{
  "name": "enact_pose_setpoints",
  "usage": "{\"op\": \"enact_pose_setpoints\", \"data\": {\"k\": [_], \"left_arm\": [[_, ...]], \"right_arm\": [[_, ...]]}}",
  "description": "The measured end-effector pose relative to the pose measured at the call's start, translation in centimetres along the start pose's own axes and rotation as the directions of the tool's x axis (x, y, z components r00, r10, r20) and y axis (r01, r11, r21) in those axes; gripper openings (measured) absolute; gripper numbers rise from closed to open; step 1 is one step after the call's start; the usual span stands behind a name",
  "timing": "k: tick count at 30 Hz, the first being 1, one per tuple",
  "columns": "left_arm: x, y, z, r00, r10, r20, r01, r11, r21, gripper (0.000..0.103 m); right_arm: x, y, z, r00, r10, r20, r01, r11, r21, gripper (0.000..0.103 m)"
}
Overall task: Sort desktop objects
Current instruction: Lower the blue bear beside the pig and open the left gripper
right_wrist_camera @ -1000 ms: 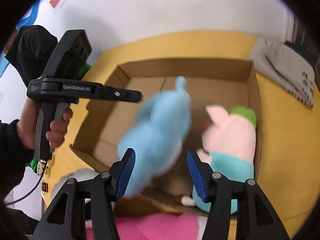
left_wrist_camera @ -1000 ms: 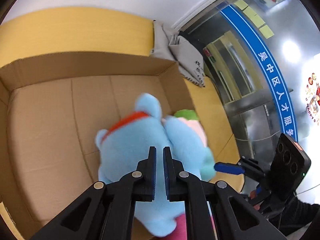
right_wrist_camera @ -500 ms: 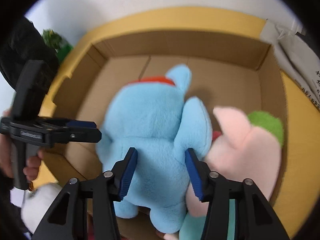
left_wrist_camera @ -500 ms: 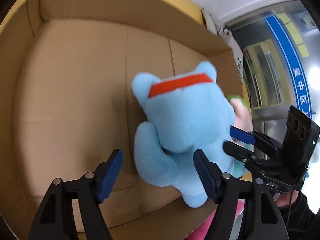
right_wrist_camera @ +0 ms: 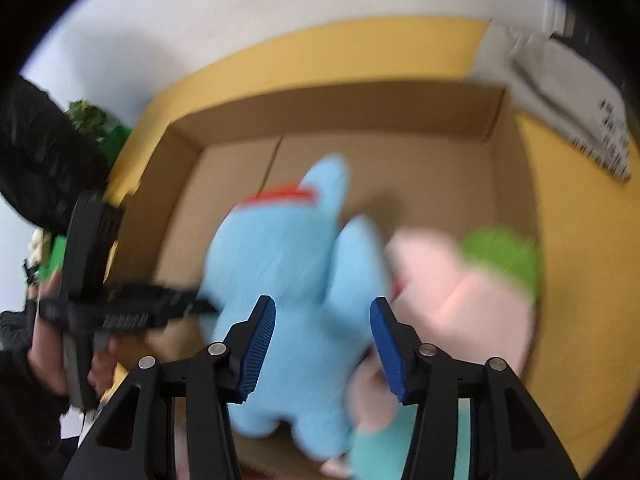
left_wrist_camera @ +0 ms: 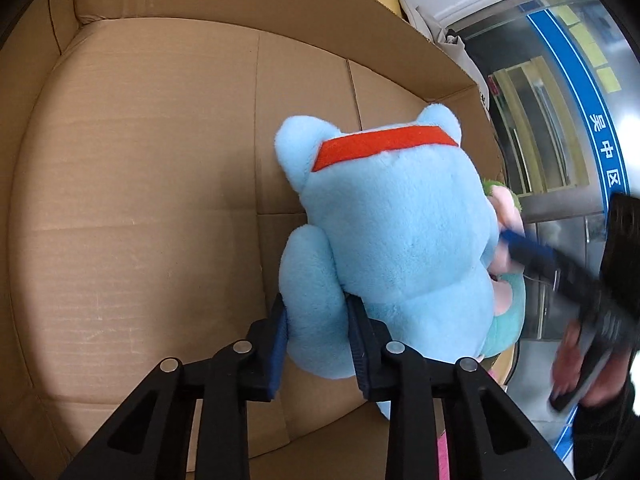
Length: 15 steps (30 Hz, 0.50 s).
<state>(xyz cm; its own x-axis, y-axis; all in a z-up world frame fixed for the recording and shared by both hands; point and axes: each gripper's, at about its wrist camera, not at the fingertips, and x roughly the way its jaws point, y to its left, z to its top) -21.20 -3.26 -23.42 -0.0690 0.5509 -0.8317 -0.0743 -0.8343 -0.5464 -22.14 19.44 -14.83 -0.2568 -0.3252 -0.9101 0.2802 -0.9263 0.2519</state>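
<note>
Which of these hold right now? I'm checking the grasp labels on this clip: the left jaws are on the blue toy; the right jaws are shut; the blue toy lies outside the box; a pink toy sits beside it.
1. The left gripper pinches a limb of the light blue plush toy with the red band. True.
2. The right gripper is shut. False: its jaws stand open.
3. The blue plush lies outside the brown cardboard box. False: it is inside.
4. A pink plush toy with a green top lies beside it. True.

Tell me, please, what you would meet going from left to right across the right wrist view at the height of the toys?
Black left gripper held by a hand → light blue plush toy with a red band → pink plush toy with a green tuft → brown cardboard box wall → yellow tabletop.
</note>
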Motion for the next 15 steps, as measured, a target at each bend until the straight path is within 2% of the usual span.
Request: {"op": "enact_pose_setpoints", "data": {"k": [1,2,4,5,10,15], "left_arm": [[0.1,0.0,0.0,1.0,0.002,-0.002,-0.002,1.0,0.003,0.028],[0.1,0.0,0.1,1.0,0.002,0.0,-0.002,1.0,0.002,0.027],[-0.2,0.1,0.1,1.0,-0.005,0.013,0.005,1.0,-0.006,0.023],[-0.7,-0.1,0.2,1.0,-0.002,0.023,0.002,1.0,0.0,0.022],[-3.5,0.4,0.3,0.997,0.03,0.068,-0.032,0.999,0.023,0.02],[-2.7,0.8,0.2,0.998,0.059,0.016,-0.06,0.997,0.057,0.02]], "right_arm": [[-0.2,-0.3,0.7,1.0,-0.008,0.009,0.008,1.0,-0.003,0.047],[0.7,-0.7,1.3,1.0,-0.024,-0.015,0.023,1.0,-0.018,0.034],[3.1,-0.6,1.3,0.995,-0.041,-0.09,0.036,0.998,-0.047,0.02],[4.1,-0.6,1.3,0.991,-0.049,-0.123,0.041,0.997,-0.061,0.02],[4.0,1.0,0.4,0.987,-0.048,-0.156,0.035,0.996,-0.082,0.02],[4.0,2.5,-0.5,0.981,-0.048,-0.188,0.029,0.994,-0.103,0.02]]}}
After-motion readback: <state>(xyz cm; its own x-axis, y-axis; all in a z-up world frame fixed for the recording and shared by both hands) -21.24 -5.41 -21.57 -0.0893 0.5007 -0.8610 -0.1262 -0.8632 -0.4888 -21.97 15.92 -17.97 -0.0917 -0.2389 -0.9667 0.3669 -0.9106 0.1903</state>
